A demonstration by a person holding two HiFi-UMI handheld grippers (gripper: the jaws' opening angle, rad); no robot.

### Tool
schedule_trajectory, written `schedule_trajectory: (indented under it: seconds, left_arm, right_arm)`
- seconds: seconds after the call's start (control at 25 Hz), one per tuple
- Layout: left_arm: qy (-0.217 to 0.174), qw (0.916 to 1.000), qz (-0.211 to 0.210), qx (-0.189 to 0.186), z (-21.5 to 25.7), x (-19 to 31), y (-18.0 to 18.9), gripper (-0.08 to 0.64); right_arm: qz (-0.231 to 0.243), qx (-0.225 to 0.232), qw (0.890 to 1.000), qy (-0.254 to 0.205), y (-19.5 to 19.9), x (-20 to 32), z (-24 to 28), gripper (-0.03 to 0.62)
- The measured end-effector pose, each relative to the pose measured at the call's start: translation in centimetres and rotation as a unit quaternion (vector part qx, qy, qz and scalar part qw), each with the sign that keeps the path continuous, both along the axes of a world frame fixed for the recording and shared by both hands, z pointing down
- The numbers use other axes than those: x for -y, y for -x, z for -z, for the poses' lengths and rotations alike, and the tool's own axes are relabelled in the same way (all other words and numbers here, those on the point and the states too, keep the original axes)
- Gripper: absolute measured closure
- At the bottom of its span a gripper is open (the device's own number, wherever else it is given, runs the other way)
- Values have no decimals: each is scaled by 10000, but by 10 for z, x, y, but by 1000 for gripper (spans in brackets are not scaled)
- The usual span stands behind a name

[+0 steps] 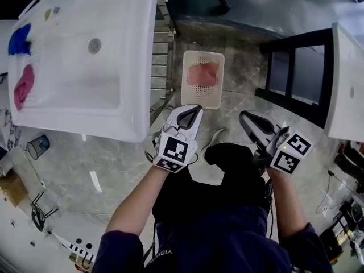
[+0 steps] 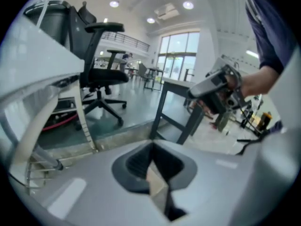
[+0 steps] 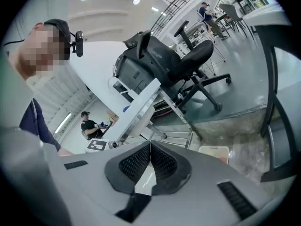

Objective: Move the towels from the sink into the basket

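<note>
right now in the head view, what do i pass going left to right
blue towel → sink drain → basket → right gripper → white table

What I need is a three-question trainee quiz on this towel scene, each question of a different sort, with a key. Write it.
1. True or false: the cream perforated plastic basket on the floor holds no towel.
2. How many cloth towels lie on the white moulded sink? A one; B two; C three.
3. Fill in: the left gripper and the right gripper both have jaws ____.
Key:
1. False: a salmon-pink towel lies in it.
2. B: a blue towel and a magenta towel lie on its rim, at the head view's left.
3. Shut, with nothing between them.
</note>
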State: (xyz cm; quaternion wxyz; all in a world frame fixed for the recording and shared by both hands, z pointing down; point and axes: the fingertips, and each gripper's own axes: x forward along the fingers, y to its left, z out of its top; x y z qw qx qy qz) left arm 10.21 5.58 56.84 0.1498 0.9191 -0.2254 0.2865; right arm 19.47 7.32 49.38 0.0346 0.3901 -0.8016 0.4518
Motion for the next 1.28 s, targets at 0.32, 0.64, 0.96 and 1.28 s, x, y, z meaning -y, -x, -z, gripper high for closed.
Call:
schedule_trajectory:
  seconds: [0.32, 0.64, 0.96, 1.28]
  left_arm:
    - [-20, 9997, 235, 50, 70, -32, 16, 557]
    - [-229, 9960, 863, 36, 160, -91, 46, 557]
    - [-679, 9843, 1631, -5, 251, -122, 96, 557]
    - [-1145, 9747, 1899, -290, 310, -117, 143, 557]
  right_arm:
    - [213, -76, 9995, -222, 2, -20, 63, 584]
    - [361, 10, 9973, -639, -10, -57, 136, 584]
    - [584, 51, 9927, -1059, -7, -80, 192, 584]
    - [743, 167, 9846, -1576, 47, -87, 254, 584]
